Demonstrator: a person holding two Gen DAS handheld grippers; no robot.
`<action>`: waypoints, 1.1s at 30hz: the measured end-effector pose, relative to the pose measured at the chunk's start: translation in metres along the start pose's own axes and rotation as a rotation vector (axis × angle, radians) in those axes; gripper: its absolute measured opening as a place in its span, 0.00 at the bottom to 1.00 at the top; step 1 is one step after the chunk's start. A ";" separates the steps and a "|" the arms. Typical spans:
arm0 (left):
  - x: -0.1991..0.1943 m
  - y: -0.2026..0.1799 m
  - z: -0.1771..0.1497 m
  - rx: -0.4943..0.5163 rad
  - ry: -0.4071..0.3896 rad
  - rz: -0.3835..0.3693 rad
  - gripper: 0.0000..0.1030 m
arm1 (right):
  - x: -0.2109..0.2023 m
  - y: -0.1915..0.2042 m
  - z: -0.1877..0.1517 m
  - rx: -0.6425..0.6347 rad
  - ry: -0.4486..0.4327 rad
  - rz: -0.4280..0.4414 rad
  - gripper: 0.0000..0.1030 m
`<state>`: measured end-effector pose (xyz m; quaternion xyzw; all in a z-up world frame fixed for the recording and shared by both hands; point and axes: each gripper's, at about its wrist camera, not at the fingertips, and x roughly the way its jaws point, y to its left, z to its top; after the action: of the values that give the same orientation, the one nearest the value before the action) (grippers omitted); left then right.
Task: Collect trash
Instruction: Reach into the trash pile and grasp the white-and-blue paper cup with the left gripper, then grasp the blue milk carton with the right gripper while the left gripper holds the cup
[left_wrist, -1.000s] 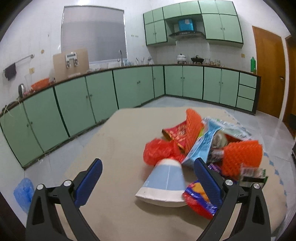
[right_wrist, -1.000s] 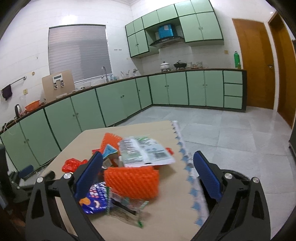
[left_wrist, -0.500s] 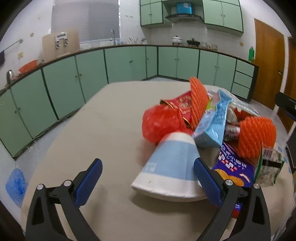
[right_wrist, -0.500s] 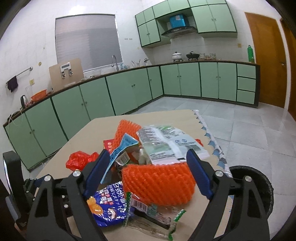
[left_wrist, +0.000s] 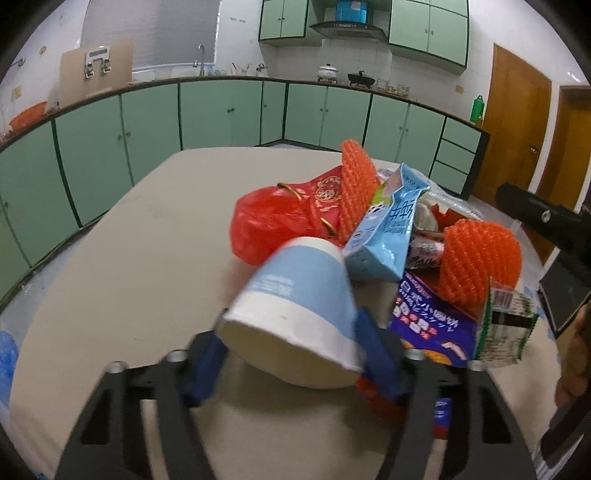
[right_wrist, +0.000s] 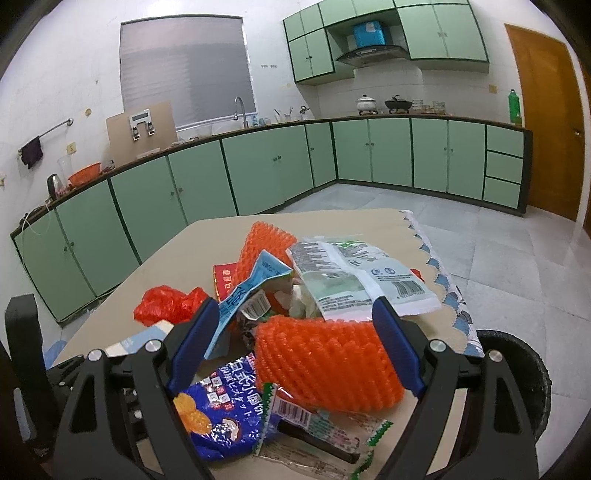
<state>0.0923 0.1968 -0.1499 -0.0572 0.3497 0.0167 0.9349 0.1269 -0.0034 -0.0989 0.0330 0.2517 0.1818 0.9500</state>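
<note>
Right gripper (right_wrist: 295, 343) straddles orange foam net (right_wrist: 328, 365), unclamped.

Each gripper, left gripper (left_wrist: 291, 354) and right gripper (right_wrist: 295, 341), has a black skeletal frame with triangular cut-outs. Silver round screw heads sit at the linkage pivots. Fingers (right_wrist: 397, 345) carry blue elongated pads.

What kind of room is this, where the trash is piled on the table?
A home kitchen, most likely. Green cabinets run along the walls under a counter with a sink faucet, and pots sit beneath a range hood. The trash lies on a beige table.
</note>
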 end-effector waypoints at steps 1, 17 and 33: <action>-0.001 0.000 0.001 -0.008 -0.004 -0.003 0.52 | 0.000 0.001 0.000 -0.005 0.001 0.002 0.80; -0.029 0.016 0.003 -0.060 -0.116 0.081 0.25 | 0.006 0.033 0.007 -0.052 -0.005 0.036 0.75; -0.031 0.048 0.008 -0.041 -0.186 0.175 0.24 | 0.063 0.063 -0.002 0.016 0.097 0.005 0.59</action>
<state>0.0707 0.2454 -0.1277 -0.0439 0.2646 0.1108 0.9570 0.1560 0.0776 -0.1205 0.0323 0.2986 0.1836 0.9360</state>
